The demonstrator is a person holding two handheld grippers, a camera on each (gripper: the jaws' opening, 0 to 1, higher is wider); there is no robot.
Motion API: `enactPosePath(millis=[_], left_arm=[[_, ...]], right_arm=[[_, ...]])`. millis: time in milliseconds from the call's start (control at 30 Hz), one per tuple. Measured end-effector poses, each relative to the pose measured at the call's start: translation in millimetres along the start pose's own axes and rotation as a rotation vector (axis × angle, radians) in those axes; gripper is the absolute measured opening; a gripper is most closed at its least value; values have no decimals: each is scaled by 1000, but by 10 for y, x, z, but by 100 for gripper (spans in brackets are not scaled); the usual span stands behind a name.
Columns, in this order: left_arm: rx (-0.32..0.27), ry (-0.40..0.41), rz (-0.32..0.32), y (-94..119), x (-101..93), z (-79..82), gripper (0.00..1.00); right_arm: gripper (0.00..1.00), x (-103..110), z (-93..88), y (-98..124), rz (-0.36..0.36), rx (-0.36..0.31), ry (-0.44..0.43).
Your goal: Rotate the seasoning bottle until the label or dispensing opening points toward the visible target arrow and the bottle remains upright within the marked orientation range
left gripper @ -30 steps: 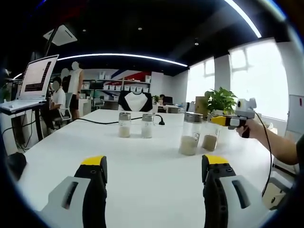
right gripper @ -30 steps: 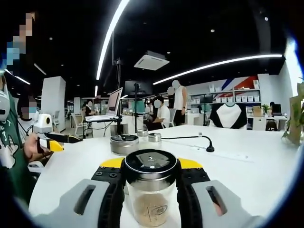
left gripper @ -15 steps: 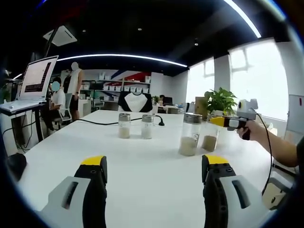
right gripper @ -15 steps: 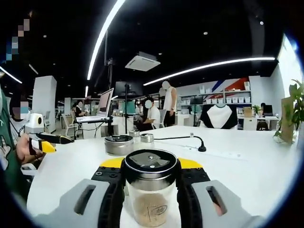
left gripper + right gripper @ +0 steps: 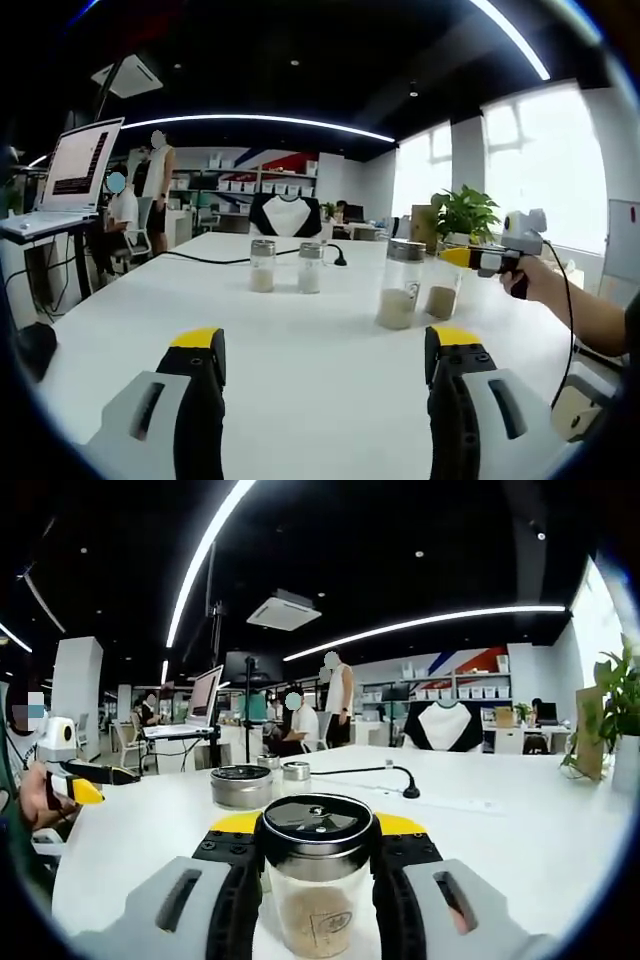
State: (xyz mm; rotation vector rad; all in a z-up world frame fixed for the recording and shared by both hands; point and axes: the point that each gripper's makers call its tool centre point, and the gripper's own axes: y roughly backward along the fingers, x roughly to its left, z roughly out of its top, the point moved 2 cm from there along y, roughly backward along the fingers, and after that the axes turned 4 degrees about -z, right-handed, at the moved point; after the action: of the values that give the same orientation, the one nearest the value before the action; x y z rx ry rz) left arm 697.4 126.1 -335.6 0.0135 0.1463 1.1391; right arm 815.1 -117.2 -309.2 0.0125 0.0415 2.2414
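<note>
A glass seasoning bottle (image 5: 316, 890) with a steel lid and tan powder stands upright on the white table (image 5: 520, 850). My right gripper (image 5: 316, 827) is shut on it, a small label facing the camera. In the left gripper view the same bottle (image 5: 442, 293) stands at the right with the right gripper (image 5: 462, 256) closed around its top, held by a hand (image 5: 540, 280). My left gripper (image 5: 326, 342) hovers open over the table with nothing between its yellow-tipped fingers (image 5: 197, 340). It also shows at the left (image 5: 75, 780) of the right gripper view.
A taller jar (image 5: 402, 283) stands just left of the held bottle; its lid (image 5: 241, 785) shows ahead. Two small shakers (image 5: 262, 265) (image 5: 310, 266) stand further back. A black cable with a microphone (image 5: 337, 258) crosses the table. A plant (image 5: 465, 212), a laptop stand (image 5: 78, 165) and people sit behind.
The right gripper has swung a little to the right with the bottle in it, so the background in its view slid left. The left gripper has stayed still.
</note>
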Motion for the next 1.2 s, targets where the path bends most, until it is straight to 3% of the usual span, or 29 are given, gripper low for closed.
enactPosePath(millis=[1200], left_arm=[[5, 8, 12, 11, 30, -15, 85]], right_arm=[[40, -101, -8, -7, -181, 25, 5]])
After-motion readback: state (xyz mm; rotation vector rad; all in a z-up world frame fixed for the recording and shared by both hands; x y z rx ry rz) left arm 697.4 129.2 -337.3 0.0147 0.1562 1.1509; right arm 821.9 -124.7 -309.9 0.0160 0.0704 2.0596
